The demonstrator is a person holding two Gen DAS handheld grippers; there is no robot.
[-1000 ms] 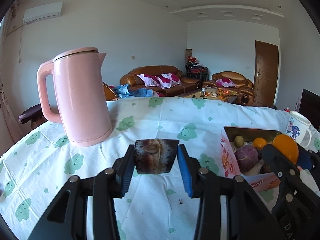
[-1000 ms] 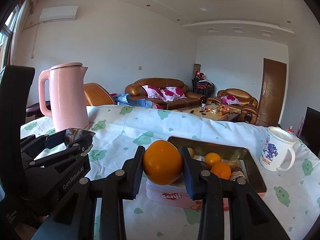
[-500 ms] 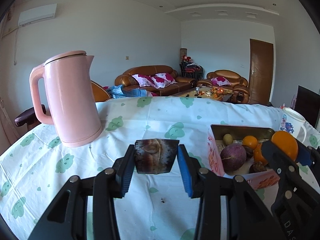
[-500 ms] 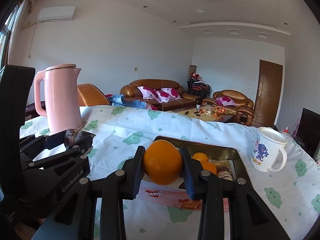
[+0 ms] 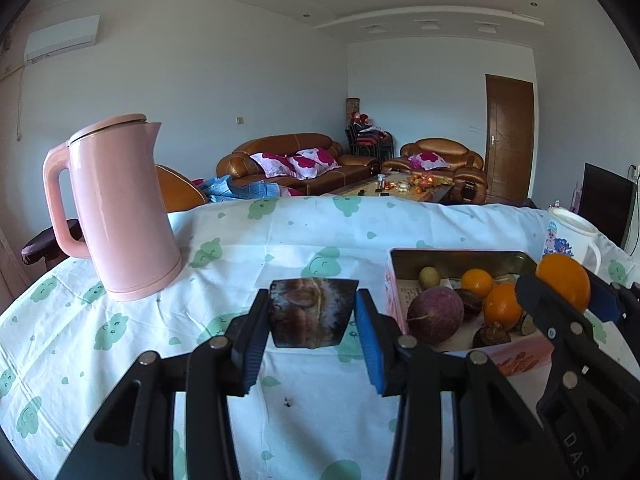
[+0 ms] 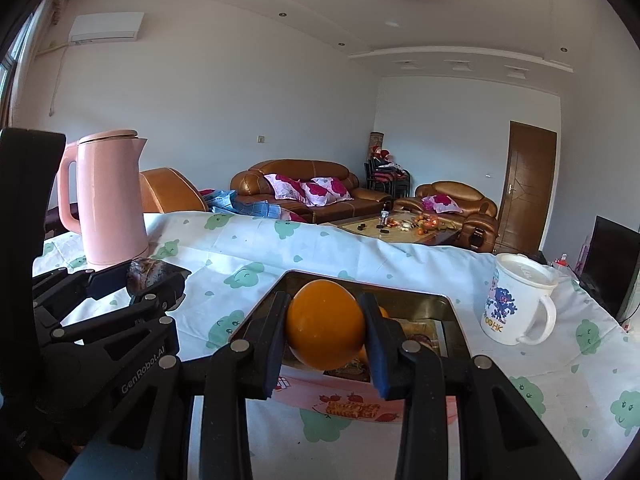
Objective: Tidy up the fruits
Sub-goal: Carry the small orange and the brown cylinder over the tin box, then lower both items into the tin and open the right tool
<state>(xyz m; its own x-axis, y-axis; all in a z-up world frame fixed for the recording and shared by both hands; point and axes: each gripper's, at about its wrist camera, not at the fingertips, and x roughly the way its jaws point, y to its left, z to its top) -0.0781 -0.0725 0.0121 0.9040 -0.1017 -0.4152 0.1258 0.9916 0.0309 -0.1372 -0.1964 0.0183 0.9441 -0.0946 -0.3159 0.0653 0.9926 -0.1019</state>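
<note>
Left wrist: left gripper (image 5: 312,322) pinches a dark, shrivelled fruit (image 5: 312,312) between its jaws, above the cloth. Tin (image 5: 400,280) sits right of the jaws, already holding several fruits. Kettle (image 5: 116,208) stands left, beyond them.

Right wrist: right gripper (image 6: 325,334) clamps an orange (image 6: 325,324), held over the tin's (image 6: 260,308) near edge.

Judgement: tin partly filled; two held fruits not yet placed.

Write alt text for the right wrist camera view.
The right tool grips an orange above a tin of fruit on a green-patterned tablecloth. Left, the other tool holds a dark brown piece; behind stands a pink kettle.
</note>
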